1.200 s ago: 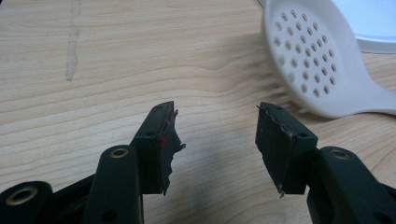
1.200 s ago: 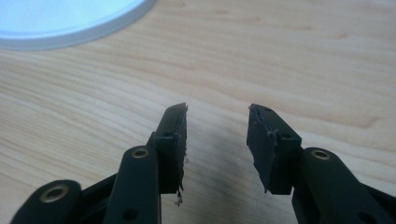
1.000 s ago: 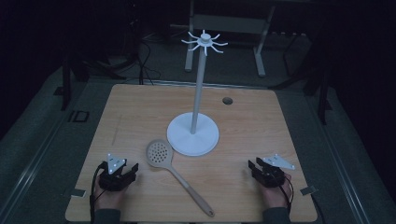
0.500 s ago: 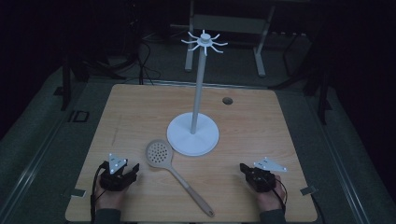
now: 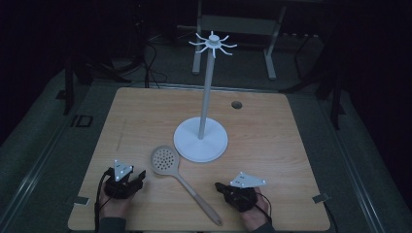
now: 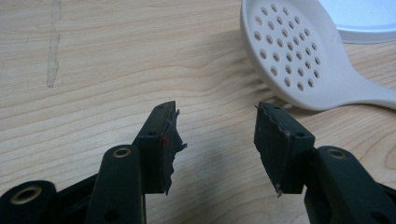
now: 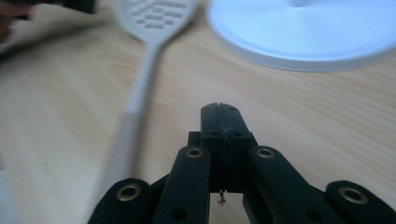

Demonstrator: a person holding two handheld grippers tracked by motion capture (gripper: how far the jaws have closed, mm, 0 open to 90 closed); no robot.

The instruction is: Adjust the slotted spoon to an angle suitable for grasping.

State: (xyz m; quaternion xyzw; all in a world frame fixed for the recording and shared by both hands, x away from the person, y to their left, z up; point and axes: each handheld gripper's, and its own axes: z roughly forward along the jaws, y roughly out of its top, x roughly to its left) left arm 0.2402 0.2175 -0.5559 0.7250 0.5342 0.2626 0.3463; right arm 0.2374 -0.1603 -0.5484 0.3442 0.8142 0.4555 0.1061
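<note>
Right gripper: jaws pressed together, empty, low on the counter. Left gripper: jaws wide apart, empty. Skimmer spoon lies flat between them; pale, round perforated bowl toward 11 o'clock, slim handle toward 5 o'clock. White stand at 12 o'clock.

Left gripper rests with jaws apart; right gripper jaws pressed together.

Skimmer handle blurred, perhaps motion.
</note>
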